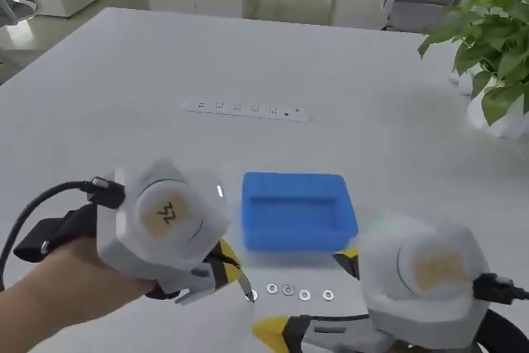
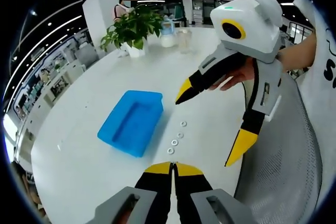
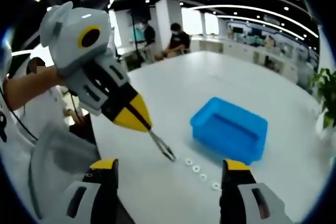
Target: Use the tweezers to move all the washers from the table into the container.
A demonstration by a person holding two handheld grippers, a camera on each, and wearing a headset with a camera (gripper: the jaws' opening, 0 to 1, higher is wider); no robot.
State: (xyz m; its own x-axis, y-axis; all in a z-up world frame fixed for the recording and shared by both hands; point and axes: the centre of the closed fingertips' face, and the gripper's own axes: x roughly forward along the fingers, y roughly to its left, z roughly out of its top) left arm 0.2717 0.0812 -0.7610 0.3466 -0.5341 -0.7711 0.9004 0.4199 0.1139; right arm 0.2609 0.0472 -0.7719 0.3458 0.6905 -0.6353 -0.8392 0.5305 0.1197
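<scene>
The left tool (image 3: 137, 120) is clenched on the tweezers (image 3: 161, 147). It grips them near the back, so the thin points stick out ahead and slant down to the desk (image 1: 165, 64). The angle makes sense, because the points sit just beside the near end of a short row of washers (image 3: 196, 168). I count four, and I can't tell whether the points touch the first one.

The washers lie flat and close together, just in front of the blue container (image 1: 297, 236). Each carry would be short, a lift over the low front wall. The container looks empty from where I stand, so I'd judge the task barely begun.

The right tool (image 2: 210, 123) hangs released on the other side of the row, jaws spread wide and grasping nothing. It seems parked there to keep out of the way, or ready to steady the container. Flat washers on a smooth desk may slide rather than lift, so the pinch wants care.
</scene>
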